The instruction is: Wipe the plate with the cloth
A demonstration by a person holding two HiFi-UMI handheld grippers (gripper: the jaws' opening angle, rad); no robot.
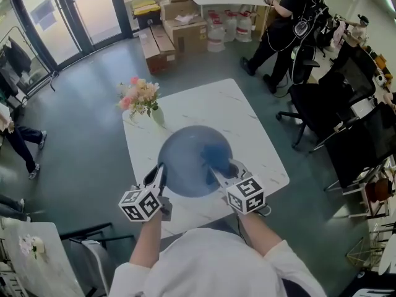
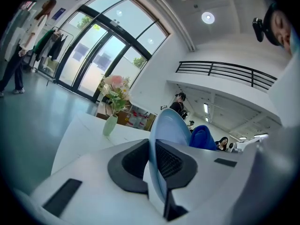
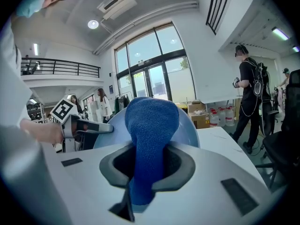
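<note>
vase of pink flowers (image 1: 143, 104) stands at the far left corner of the white table (image 1: 260, 141). left gripper (image 1: 159, 173): jaws pressed onto the left rim of the blue plate (image 1: 185, 156), rim edge-on between the pads. plate sits over the table's near half, face turned up toward the head camera. blue cloth (image 1: 216, 155) lies against the plate's right part. right gripper (image 1: 218, 169): jaws pinching the cloth, bunched fabric bulging past them onto the plate.
</note>
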